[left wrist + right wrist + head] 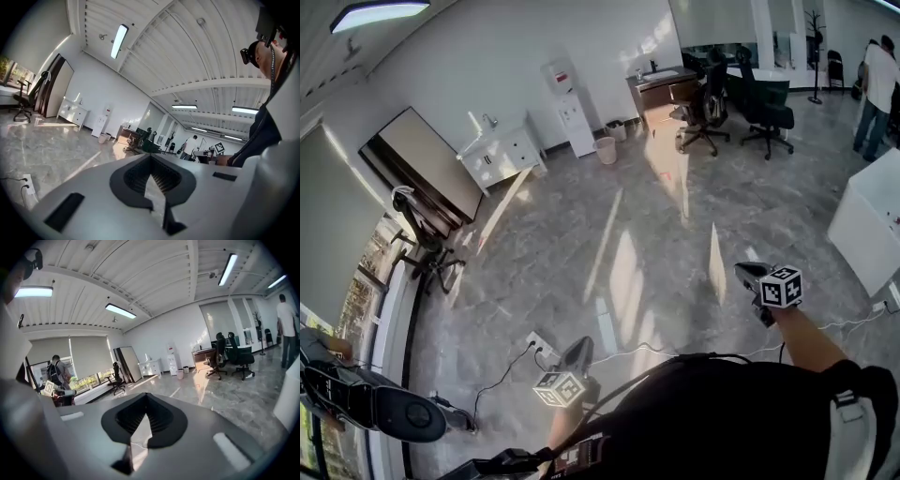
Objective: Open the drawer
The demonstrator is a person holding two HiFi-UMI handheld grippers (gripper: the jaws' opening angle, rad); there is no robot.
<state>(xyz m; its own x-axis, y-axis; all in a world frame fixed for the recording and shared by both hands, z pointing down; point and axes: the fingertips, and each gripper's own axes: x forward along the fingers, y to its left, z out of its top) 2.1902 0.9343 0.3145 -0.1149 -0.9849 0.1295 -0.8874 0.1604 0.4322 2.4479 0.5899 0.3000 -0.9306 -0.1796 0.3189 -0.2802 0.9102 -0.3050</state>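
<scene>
A white cabinet with drawers (pixel 502 155) stands against the far wall, well away from both grippers; it also shows as the white cabinet (pixel 72 110) and the white cabinet (pixel 150 366). A wooden desk with drawers (pixel 661 92) is farther back. My left gripper (pixel 578 349) hangs over the marble floor near my body, jaws together on nothing. In its own view the left gripper (pixel 151 157) points across the room. My right gripper (pixel 748 272) is held out ahead on the right, shut and empty. From its own camera the right gripper (pixel 144 395) faces the far wall.
A white counter (pixel 867 225) stands close on the right. Office chairs (pixel 708 108) and a water dispenser (pixel 572 112) with a bin (pixel 606 150) line the back. A person (pixel 874 89) stands far right. A power strip (pixel 542 349) and cables lie on the floor.
</scene>
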